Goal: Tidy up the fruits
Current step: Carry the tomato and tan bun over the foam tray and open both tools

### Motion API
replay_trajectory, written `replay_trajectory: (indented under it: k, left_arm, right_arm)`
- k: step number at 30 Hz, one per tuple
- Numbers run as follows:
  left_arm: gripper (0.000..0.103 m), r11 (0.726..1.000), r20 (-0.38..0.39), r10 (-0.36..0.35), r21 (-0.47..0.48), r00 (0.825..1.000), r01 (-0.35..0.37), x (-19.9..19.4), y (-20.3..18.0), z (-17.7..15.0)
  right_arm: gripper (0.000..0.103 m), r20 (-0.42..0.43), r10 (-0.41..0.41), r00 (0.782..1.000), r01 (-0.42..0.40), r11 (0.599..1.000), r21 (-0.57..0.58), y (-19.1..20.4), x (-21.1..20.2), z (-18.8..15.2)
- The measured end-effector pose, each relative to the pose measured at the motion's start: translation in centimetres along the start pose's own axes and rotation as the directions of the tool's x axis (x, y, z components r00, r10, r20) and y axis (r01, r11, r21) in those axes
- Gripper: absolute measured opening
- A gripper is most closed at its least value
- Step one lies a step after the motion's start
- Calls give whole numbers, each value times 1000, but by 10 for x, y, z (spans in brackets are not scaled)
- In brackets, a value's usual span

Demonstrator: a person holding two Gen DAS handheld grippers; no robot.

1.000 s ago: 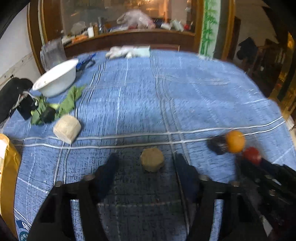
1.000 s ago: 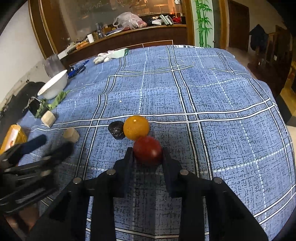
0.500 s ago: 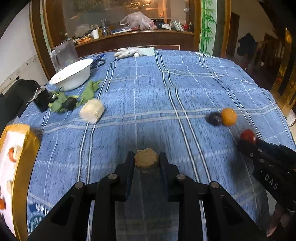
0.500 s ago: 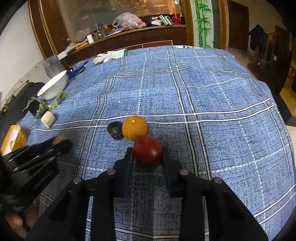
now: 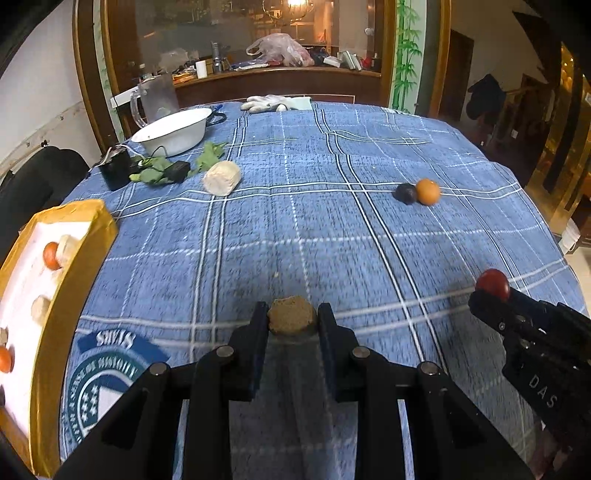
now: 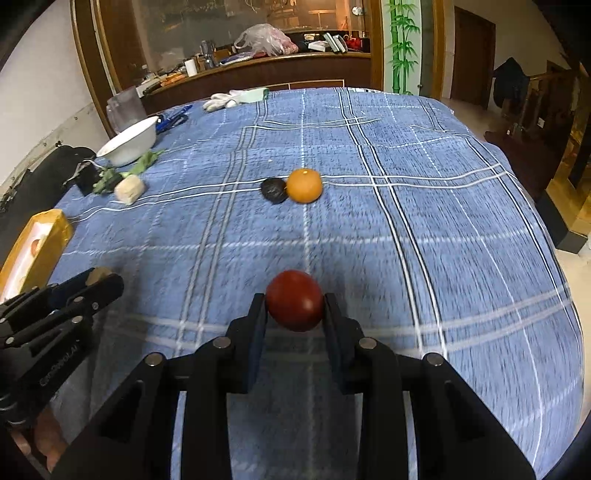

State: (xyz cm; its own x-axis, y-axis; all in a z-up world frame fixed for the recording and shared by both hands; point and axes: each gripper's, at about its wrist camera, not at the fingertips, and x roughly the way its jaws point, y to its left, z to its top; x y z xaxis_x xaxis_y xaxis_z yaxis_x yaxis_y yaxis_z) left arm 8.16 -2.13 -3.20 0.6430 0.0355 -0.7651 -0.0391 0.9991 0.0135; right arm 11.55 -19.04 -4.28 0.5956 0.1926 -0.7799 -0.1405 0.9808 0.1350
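Left gripper [image 5: 291, 320] clamped on a brown lump [image 5: 291, 315], right gripper [image 6: 294, 308] on a red fruit [image 6: 294, 305]. Yellow box [image 5: 79, 236] off left, nearer the left gripper.

This looks like a lived-in home, a dining or sitting room. The big round desk [image 5: 332, 229] wears a blue plaid cloth, the sort you'd spread at home. Behind it a dark wooden counter [image 5: 277, 79] under a wood-framed glass partition [image 5: 229, 29] is cluttered with a plastic bag [image 5: 280, 48], bottles and odds and ends. A bamboo painting [image 6: 402, 44] decorates the wall, a warm lamp glows beyond the glass, and a dark jacket [image 5: 484, 98] hangs by a doorway.
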Motion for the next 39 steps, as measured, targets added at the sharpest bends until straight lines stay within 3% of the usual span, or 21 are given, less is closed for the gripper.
replay_trajectory:
  k: [16, 27, 39]
  left_arm:
    - [26, 998, 20, 27, -62, 999, -25, -40, 43, -23]
    - [26, 989, 25, 70, -130, 997, -66, -55, 80, -33]
    - [26, 964, 28, 163, -218, 986, -153, -71, 128, -39]
  right_arm:
    - [32, 36, 60, 998, -59, 998, -16, 47, -36, -38]
    - [32, 51, 93, 994, -90, 994, -67, 76, -45, -40]
    - [32, 69, 141, 988, -129, 980, -152, 113, -57, -35]
